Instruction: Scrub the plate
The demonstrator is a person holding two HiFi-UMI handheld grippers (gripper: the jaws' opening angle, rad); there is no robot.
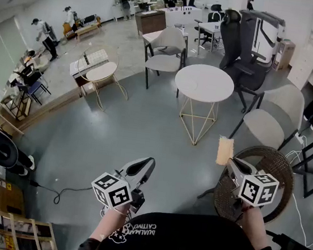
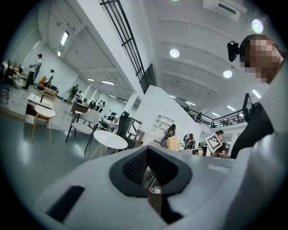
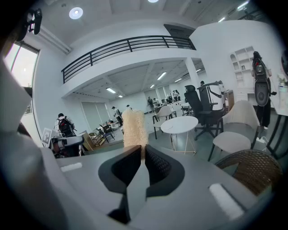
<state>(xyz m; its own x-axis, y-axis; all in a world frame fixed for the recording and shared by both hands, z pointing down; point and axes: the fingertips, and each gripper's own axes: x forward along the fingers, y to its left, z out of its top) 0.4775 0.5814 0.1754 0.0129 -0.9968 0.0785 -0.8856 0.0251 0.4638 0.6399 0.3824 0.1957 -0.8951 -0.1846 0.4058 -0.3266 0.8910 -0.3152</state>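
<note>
I can't find the plate in any of my three views, so I can't say where it lies, and I judge the scrubbing has not begun. What I do have is the tan sponge (image 3: 134,128), pinched by its lower end in my right gripper (image 3: 142,152), with most of it standing free beyond the jaws. My left gripper (image 2: 147,152) is closed on nothing, its pads meeting at the tips, held low in front of me over bare grey floor. A wicker chair (image 1: 279,166) is at my right and a round white table (image 1: 204,82) stands farther ahead; neither shows a plate. To do this well, I think I must first find the plate. Then I should open the left jaws to steady its rim, and make sure the sponge sits deep enough that pressing down won't fold it or pull it out.
</note>
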